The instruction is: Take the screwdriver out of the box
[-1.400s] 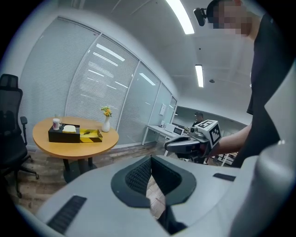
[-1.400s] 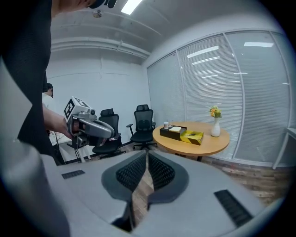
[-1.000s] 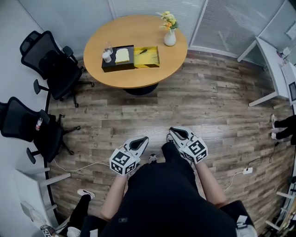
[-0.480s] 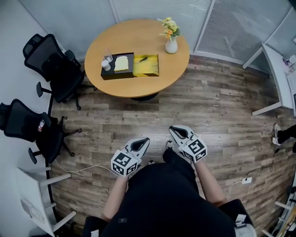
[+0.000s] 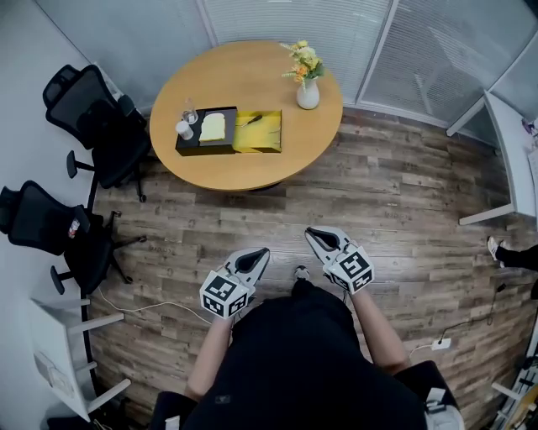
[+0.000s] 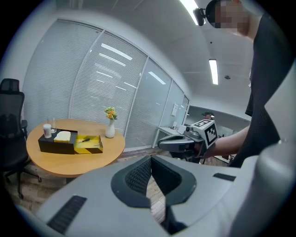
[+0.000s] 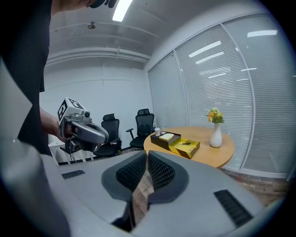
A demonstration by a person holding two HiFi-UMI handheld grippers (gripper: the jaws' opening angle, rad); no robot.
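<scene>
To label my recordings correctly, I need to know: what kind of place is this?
Most likely an office meeting room: a round wooden table, black swivel office chairs nearby, and glass partition walls with blinds.

The screwdriver (image 5: 252, 120) in the box (image 5: 261, 138) is too small to show detail. The picture's left edge cuts off one chair (image 5: 42, 231).
</scene>
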